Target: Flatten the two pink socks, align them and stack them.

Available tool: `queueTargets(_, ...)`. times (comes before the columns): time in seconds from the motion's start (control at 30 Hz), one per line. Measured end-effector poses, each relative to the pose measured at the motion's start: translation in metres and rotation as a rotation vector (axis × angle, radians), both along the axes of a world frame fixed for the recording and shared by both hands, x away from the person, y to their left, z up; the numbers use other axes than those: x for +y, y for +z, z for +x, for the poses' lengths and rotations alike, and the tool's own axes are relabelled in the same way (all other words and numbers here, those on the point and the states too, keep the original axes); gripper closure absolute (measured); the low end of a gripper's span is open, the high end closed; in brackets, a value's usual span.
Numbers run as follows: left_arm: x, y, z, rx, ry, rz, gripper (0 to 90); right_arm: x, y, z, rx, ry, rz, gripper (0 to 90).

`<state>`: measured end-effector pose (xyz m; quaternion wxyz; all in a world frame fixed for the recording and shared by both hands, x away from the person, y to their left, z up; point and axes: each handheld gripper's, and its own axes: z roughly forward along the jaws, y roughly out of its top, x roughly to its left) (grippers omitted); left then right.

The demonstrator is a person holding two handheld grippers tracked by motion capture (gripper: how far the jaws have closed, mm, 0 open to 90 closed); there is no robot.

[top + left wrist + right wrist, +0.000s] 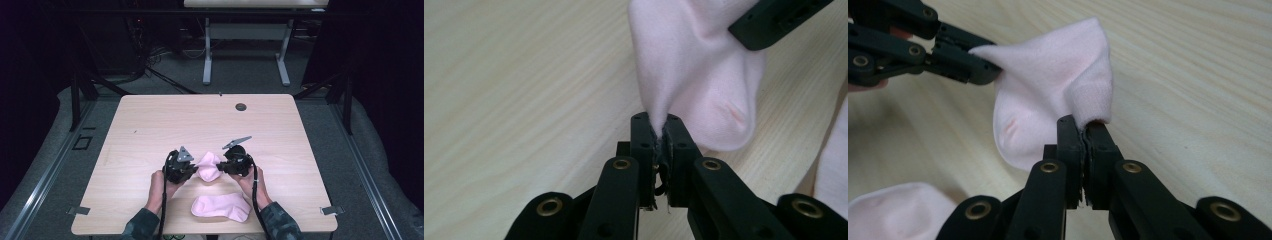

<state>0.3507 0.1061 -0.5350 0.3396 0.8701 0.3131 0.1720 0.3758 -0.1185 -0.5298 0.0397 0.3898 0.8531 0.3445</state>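
A pink sock [208, 167] hangs bunched between my two grippers just above the light wooden table [150, 130]. My left gripper [194, 168] is shut on a pinch of the sock's fabric [684, 75], with the jaws pressed together on it. My right gripper [221, 167] is shut on the sock's ribbed cuff edge [1090, 102]. The left gripper [993, 70] also appears in the right gripper view, gripping the sock's far side. A second pink sock [221, 206] lies flat near the table's front edge, between the person's forearms.
A small dark round grommet [241, 106] sits in the table near its far edge. Another desk's white legs [207, 55] stand on the floor beyond. Black frame posts [75, 95] flank the table on both sides.
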Motion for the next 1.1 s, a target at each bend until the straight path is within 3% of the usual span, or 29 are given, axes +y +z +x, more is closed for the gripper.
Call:
queueTargets(0.13,-0.008,0.026,-0.021,-0.108,-0.019,0.102,85.6,0.001,0.021,-0.015,-0.026,0.017,0.01,87.5)
queueTargets(0.23,-0.019,0.035,-0.033,-0.134,-0.063,0.134,84.0,-0.006,0.031,-0.022,-0.018,0.01,0.008,87.4)
queueTargets(0.33,-0.031,0.027,-0.043,-0.114,-0.114,0.139,77.1,-0.022,0.031,-0.023,0.014,-0.013,-0.044,87.3)
queueTargets(0.4,-0.031,0.016,-0.043,-0.062,-0.125,0.121,68.7,-0.034,0.02,-0.016,0.081,-0.031,-0.102,87.2)
queueTargets(0.47,-0.027,0.007,-0.04,-0.022,-0.097,0.085,60.9,-0.041,0.008,-0.01,0.126,-0.035,-0.134,86.9)
queueTargets(0.53,-0.024,0.002,-0.036,0.009,-0.083,0.058,53.7,-0.047,-0.007,-0.003,0.144,-0.046,-0.168,86.8)
queueTargets(0.63,-0.024,-0.004,-0.028,0.045,-0.069,0.036,45.3,-0.053,-0.017,0.001,0.157,-0.053,-0.186,86.6)
queueTargets(0.77,-0.038,-0.012,-0.022,0.077,-0.101,0.056,39.4,-0.055,-0.019,0.002,0.143,-0.065,-0.215,86.3)
queueTargets(0.83,-0.046,-0.017,-0.02,0.113,-0.129,0.037,36.7,-0.056,-0.018,0.002,0.138,-0.074,-0.223,86.2)
queueTargets(0.87,-0.05,-0.019,-0.019,0.122,-0.129,0.026,36.5,-0.055,-0.02,0.0,0.129,-0.098,-0.2,86.2)
queueTargets(0.9,-0.053,-0.02,-0.019,0.12,-0.13,0.021,37.0,-0.057,-0.017,0.002,0.146,-0.062,-0.241,86.2)
queueTargets(0.93,-0.055,-0.021,-0.018,0.131,-0.134,0.012,38.3,-0.056,-0.02,0.001,0.13,-0.091,-0.209,86.2)
queueTargets(1.0,-0.06,-0.023,-0.016,0.127,-0.12,0.011,43.6,-0.056,-0.019,0.0,0.13,-0.081,-0.22,86.2)
queueTargets(1.07,-0.062,-0.025,-0.013,0.125,-0.106,0.012,58.2,-0.056,-0.019,-0.001,0.134,-0.083,-0.215,86.2)
queueTargets(1.1,-0.063,-0.026,-0.012,0.131,-0.113,0.008,70.0,-0.056,-0.019,-0.002,0.132,-0.089,-0.212,86.3)
